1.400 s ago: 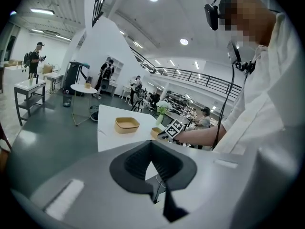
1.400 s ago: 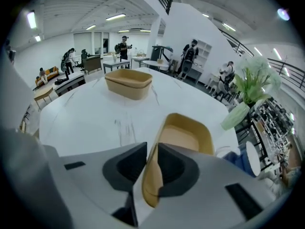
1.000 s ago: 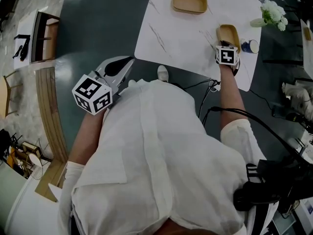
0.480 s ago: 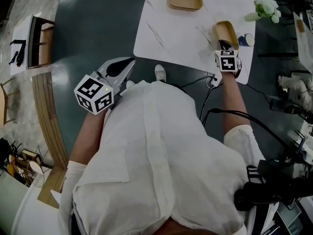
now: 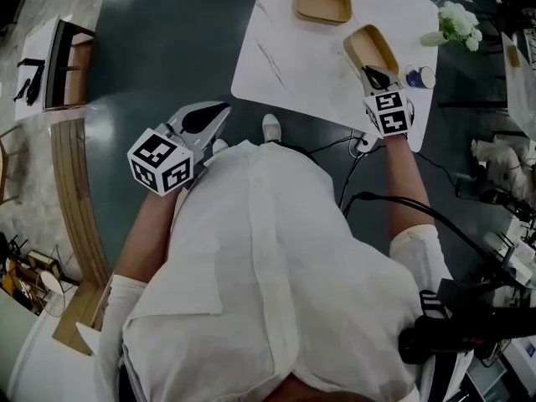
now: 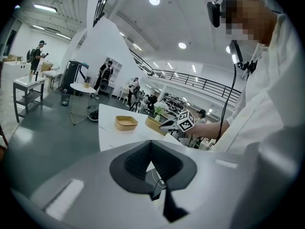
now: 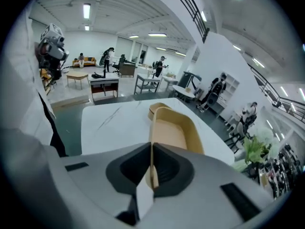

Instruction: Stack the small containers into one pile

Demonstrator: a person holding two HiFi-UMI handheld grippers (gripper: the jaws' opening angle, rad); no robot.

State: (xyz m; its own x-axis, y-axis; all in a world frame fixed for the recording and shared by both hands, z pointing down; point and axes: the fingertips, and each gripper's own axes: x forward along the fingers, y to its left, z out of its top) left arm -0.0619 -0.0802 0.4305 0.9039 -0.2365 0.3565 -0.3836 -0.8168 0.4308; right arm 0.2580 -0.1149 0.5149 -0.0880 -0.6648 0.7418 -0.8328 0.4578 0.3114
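Right gripper (image 7: 151, 148) pinching the near rim of a tan oblong container (image 7: 175, 128) at the white marble table's (image 5: 285, 65) right side — second tan container (image 5: 322, 4) well apart near the far edge, left gripper (image 6: 151, 144) off the table beside the person's white shirt (image 5: 268, 266), jaws pressed together, empty.

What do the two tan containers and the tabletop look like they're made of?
The held container and the far container are matte tan with thin walls, so probably moulded pulp or kraft paper, though bamboo fibre is possible. The right gripper pinches the held one by its thin rim. The table is smooth white with grey veins: marble or a marble-look laminate.
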